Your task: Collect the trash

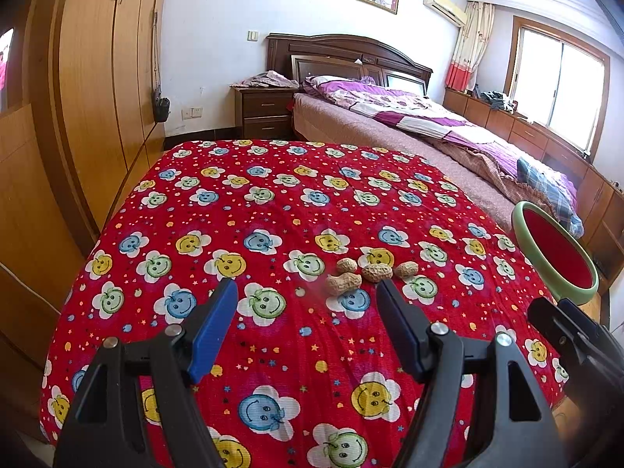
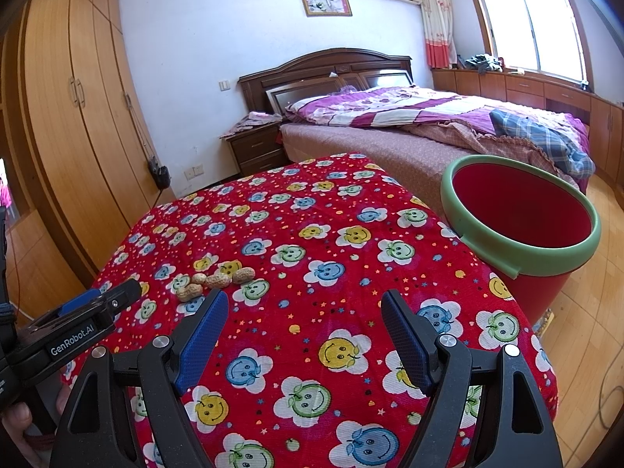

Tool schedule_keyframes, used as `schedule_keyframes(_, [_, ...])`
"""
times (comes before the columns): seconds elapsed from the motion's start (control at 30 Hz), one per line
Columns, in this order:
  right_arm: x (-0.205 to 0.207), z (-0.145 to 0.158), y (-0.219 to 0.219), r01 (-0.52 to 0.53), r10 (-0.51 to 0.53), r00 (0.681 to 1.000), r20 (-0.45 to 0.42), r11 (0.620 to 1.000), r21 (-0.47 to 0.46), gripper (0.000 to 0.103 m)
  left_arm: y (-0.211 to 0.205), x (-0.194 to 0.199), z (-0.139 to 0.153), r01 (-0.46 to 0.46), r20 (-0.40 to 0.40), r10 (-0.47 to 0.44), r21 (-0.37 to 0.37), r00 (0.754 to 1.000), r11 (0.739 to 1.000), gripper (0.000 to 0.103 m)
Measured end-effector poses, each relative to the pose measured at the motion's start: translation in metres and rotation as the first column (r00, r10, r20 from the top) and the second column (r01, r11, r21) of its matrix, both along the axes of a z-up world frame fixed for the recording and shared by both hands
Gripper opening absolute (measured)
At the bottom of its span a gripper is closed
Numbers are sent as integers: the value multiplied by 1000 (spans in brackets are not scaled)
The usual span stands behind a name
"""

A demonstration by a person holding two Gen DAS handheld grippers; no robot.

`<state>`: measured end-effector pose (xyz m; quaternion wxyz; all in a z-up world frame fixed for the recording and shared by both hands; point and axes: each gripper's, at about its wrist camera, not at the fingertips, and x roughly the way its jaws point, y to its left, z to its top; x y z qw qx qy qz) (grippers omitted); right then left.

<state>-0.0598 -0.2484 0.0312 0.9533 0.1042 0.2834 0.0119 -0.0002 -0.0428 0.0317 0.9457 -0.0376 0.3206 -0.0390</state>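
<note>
The left hand-held gripper (image 1: 307, 290) hovers over the counter (image 1: 273, 210), which is draped in a red cloth printed with smiling flowers; its blue-padded fingers are spread wide with nothing between them. Four peanuts (image 1: 360, 271) lie in a tight cluster on the cloth just ahead of its right finger, some touching one another. Off to its right, at the counter's edge, only a slice of the red bin (image 1: 555, 251) with a green rim shows, along with the black body of the right hand-held gripper (image 1: 561, 325) at the frame edge.

The right wrist view fills in what the left one cuts off. The right hand-held gripper (image 2: 304, 304) is likewise spread and holds nothing. From here the bin (image 2: 518, 210) is seen nearly whole, standing beside the counter ahead and to this gripper's right, its mouth open upward; its inside looks bare, though the bottom is out of sight. The peanuts (image 2: 214, 279) sit ahead and to the left of this gripper's left finger, close to the left gripper's tip (image 2: 117, 296), which reaches in from the left, its jaws seen side-on.

Beyond the counter in both views stand a bed (image 2: 429, 117) with purple bedding and a wooden wardrobe (image 2: 78, 117).
</note>
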Motion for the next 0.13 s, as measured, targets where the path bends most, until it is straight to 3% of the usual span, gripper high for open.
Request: schedule_keyframes(0.13, [0,0,0,-1,1,1000,0,1000,0,81,0,0,0,-1,0,1,2,1000,1000,73])
